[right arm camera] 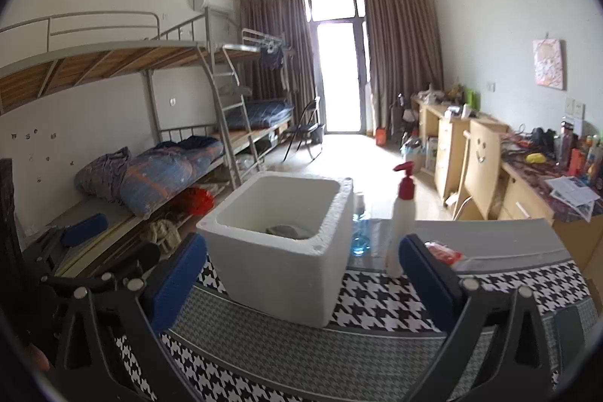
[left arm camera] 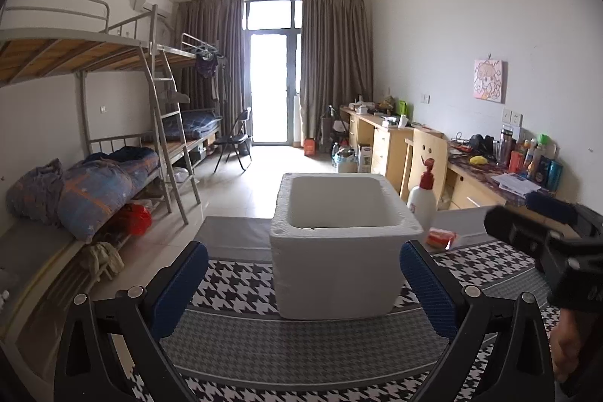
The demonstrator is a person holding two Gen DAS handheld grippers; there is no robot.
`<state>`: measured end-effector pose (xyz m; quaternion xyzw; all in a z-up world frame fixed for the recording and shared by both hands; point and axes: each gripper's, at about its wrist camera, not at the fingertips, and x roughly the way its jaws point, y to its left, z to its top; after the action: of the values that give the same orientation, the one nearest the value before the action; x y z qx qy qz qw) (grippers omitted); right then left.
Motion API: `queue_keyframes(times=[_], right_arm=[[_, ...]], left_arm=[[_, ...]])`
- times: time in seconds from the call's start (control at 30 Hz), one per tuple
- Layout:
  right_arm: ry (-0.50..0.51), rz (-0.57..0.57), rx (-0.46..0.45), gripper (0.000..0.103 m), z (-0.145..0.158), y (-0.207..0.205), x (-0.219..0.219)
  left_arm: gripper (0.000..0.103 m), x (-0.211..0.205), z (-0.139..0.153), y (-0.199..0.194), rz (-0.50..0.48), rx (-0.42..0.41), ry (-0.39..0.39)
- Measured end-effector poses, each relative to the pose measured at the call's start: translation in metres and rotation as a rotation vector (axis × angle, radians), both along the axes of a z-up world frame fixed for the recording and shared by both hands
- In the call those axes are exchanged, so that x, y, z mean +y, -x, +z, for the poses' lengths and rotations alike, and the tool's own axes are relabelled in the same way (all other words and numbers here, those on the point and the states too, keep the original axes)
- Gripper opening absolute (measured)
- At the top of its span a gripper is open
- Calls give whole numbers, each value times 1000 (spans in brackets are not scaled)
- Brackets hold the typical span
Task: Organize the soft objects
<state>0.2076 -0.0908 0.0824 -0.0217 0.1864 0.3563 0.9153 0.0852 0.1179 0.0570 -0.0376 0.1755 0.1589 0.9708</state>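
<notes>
A white foam box (left arm camera: 339, 259) stands on the table's houndstooth cloth (left arm camera: 301, 349), right in front of both grippers. In the right wrist view a grey soft thing (right arm camera: 288, 230) lies at the bottom of the box (right arm camera: 282, 270). My left gripper (left arm camera: 301, 289) is open, its blue pads apart on either side of the box's near face, with nothing between them. My right gripper (right arm camera: 301, 279) is open as well and holds nothing. It faces the box's near corner.
A white pump bottle with a red top (right arm camera: 403, 213) and a red packet (right arm camera: 444, 255) sit right of the box, a blue water bottle (right arm camera: 360, 232) behind it. Bunk beds with bundled bedding (left arm camera: 98, 191) line the left wall, cluttered desks (left arm camera: 490, 176) the right.
</notes>
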Motion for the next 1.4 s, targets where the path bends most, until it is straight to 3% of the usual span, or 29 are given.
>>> queue_keyframes(times=[0.7, 1.4], right_arm=[[-51, -49, -82, 103, -15, 48, -50], [-71, -99, -130, 103, -40, 79, -76]], left_arm=[[102, -35, -4, 57, -30, -100, -9], [102, -54, -25, 76, -60, -118, -41]])
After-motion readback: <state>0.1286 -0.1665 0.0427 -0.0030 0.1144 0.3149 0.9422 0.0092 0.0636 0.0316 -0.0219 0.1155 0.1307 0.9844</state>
